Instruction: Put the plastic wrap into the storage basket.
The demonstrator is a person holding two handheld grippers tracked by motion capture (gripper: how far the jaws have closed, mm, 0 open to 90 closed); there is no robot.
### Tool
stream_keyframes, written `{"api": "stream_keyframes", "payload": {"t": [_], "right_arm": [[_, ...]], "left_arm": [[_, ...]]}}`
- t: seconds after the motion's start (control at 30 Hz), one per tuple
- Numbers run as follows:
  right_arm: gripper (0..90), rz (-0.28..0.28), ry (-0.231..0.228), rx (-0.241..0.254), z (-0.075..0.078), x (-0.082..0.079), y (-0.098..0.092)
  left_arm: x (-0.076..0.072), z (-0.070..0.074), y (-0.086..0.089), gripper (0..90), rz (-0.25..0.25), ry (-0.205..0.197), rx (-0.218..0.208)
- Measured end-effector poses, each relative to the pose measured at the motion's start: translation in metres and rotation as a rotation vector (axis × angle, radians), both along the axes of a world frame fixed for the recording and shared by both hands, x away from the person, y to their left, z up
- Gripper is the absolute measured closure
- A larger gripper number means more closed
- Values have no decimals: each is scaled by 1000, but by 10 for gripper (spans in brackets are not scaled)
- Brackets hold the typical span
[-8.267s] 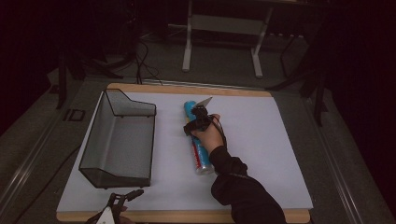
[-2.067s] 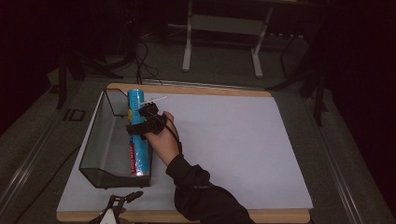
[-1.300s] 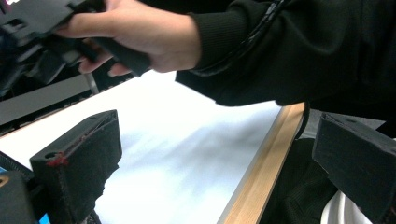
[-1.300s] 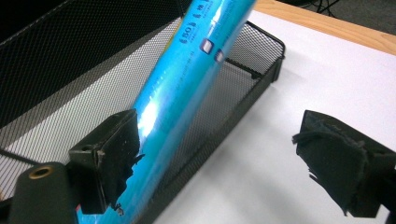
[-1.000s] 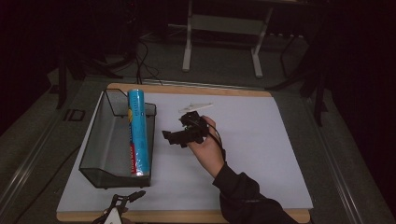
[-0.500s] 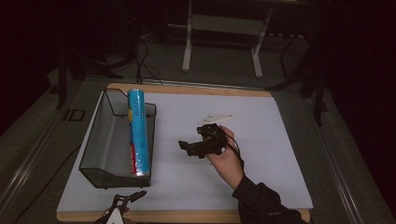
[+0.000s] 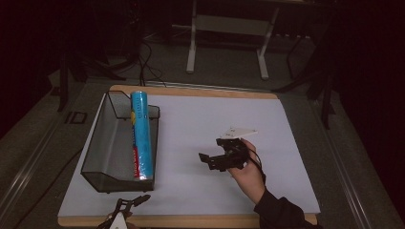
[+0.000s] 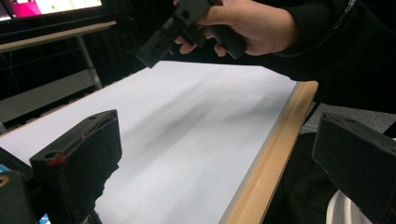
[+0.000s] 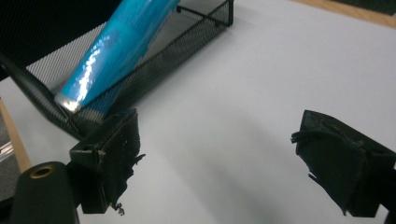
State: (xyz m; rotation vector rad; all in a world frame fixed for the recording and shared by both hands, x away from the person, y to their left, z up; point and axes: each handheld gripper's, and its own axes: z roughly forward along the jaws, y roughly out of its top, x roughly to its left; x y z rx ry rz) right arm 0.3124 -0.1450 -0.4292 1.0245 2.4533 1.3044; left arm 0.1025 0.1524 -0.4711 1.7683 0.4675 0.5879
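Observation:
A blue cylindrical tube (image 7: 141,138) lies lengthwise in the black mesh basket (image 7: 107,143) at the table's left, resting against its right wall. In the right gripper view the tube (image 9: 121,46) and the basket (image 9: 196,32) sit ahead and to the left. A hand holds my right gripper (image 7: 208,162) above the white mat, right of the basket and pointing at it. It is open with nothing between its jaws (image 9: 224,158). My left gripper (image 7: 131,202) rests at the front edge below the basket, open and empty (image 8: 219,158).
A white mat (image 7: 200,114) covers the wooden table top (image 7: 191,90). The left gripper view shows the table's front edge (image 8: 266,163) and the other hand with its gripper (image 8: 187,23). A metal stand (image 7: 227,28) and cables lie on the floor behind.
The right gripper carried the blue tube from the mat's middle into the basket and let go. It has since moved right and toward the front, open and empty. The left gripper stayed put.

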Motion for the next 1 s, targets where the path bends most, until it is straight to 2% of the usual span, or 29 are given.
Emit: {"api": "stream_keyframes", "payload": {"t": [0.4, 0.47, 0.5, 0.7, 0.73, 0.9, 1.0], "right_arm": [[134, 13, -6, 7, -13, -25, -26], [134, 3, -6, 16, -16, -28, -32], [134, 0, -5, 40, -19, -31, -37], [134, -10, -9, 57, -25, -35, -44], [134, -4, -26, 69, -28, -36, -46], [134, -20, -51, 75, -31, -35, -46], [134, -10, -78, 52, -34, -35, -45]], "left_arm": [[0, 0, 0, 22, 0, -5, 6], [0, 0, -1, 22, 2, -4, 6], [0, 0, -1, 22, 1, -4, 5], [0, 0, -2, 22, -1, -2, 11], [0, 0, -1, 22, -2, -2, 11], [-1, 0, 0, 22, -1, 0, 5], [-2, 1, 1, 22, -5, 2, 1]]}}
